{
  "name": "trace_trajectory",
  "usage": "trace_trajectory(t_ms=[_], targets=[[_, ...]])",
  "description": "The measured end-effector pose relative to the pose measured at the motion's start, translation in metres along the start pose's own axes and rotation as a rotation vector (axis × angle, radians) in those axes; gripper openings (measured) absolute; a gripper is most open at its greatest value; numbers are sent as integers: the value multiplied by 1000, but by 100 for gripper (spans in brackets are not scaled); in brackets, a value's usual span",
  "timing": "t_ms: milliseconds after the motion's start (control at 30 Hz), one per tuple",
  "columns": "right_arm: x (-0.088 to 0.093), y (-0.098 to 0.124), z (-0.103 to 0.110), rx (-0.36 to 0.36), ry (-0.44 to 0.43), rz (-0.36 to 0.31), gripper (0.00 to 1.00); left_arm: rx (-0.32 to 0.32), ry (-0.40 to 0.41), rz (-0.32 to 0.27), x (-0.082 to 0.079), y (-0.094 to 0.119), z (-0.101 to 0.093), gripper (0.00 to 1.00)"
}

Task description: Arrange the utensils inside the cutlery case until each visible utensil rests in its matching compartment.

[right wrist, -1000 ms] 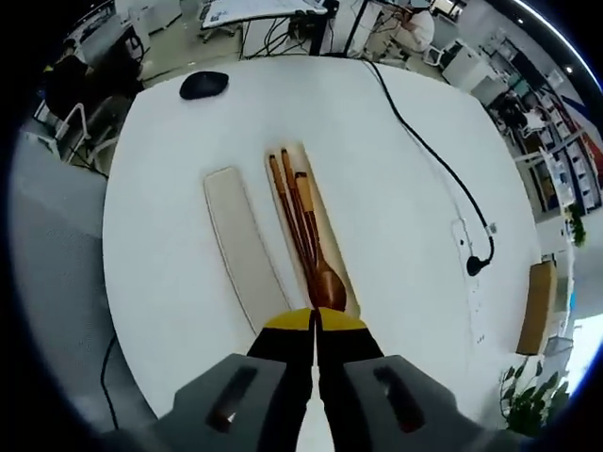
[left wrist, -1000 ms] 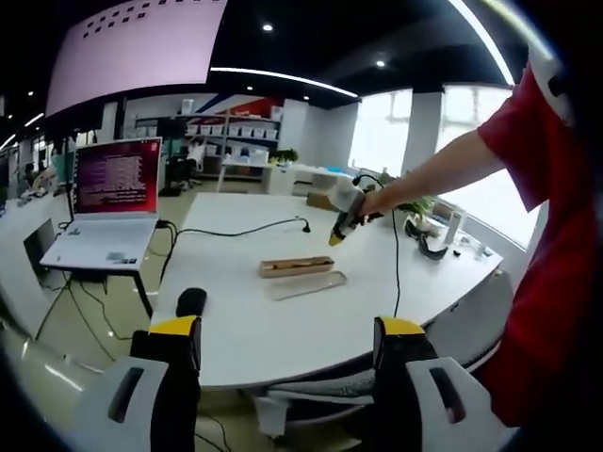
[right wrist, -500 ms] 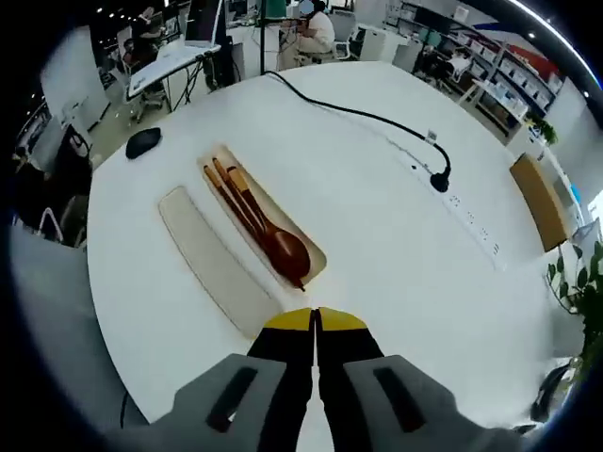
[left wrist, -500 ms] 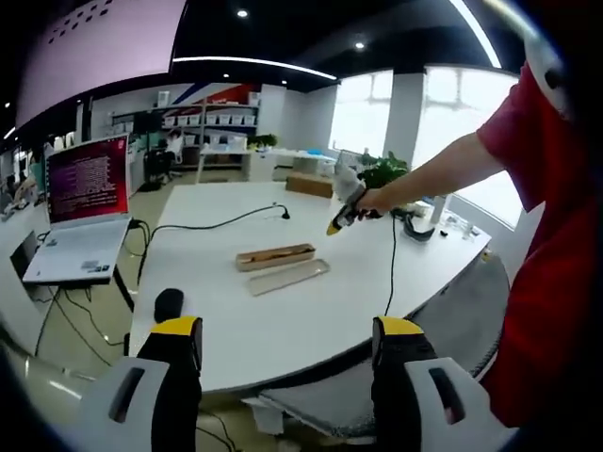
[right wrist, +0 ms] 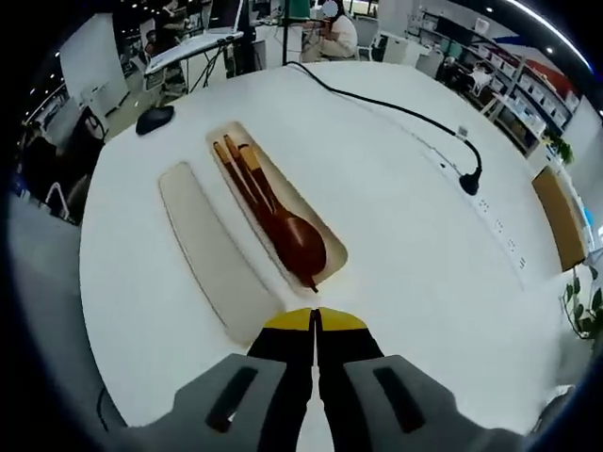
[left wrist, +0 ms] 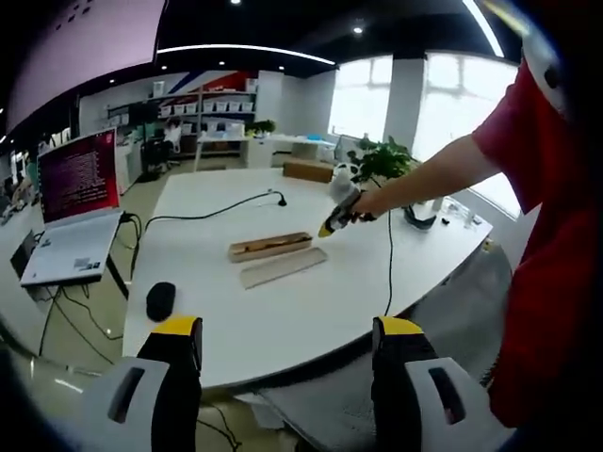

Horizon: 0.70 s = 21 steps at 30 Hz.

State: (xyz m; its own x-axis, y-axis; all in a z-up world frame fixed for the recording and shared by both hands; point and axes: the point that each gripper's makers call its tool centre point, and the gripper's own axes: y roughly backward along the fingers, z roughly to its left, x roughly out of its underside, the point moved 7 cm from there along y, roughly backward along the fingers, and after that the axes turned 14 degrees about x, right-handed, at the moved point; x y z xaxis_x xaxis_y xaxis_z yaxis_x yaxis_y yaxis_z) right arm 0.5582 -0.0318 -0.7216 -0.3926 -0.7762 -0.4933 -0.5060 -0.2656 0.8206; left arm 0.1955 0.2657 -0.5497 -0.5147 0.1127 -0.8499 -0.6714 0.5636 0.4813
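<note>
Left tool (left wrist: 283,344) spread, off the desk (left wrist: 311,301) edge; right tool (right wrist: 315,325) pressed together, empty, above case (right wrist: 334,247) end. Left to right: lid (right wrist: 212,254), case holding chopsticks (right wrist: 240,169) and spoon (right wrist: 300,243). Risk: closed tip dropping could knock spoon or slide case. White round desk, office, laptop (left wrist: 71,240), mouse (left wrist: 161,300)

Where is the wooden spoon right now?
In the right gripper view, the wooden spoon lies inside the open cutlery case, beside the chopsticks, with the lid alongside.
</note>
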Motion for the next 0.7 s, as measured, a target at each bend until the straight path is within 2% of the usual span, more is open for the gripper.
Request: trace_trajectory(t_ms=[33,300,367,600,700], targets=[[0,-2,-1,10,21,-5,0,0,3,3,1,0,-1,75],[-1,-11,-2,0,1,-10,0,-11,0,33,6,2,-2,75],[-5,-11,-1,-7,1,-30,0,-16,6,29,6,5,-1,75],[-16,-12,1,-7,108,-66,0,-16,11,30,9,5,-2,75],[-17,-18,1,-13,116,-49,0,-17,6,36,10,5,-1,75]])
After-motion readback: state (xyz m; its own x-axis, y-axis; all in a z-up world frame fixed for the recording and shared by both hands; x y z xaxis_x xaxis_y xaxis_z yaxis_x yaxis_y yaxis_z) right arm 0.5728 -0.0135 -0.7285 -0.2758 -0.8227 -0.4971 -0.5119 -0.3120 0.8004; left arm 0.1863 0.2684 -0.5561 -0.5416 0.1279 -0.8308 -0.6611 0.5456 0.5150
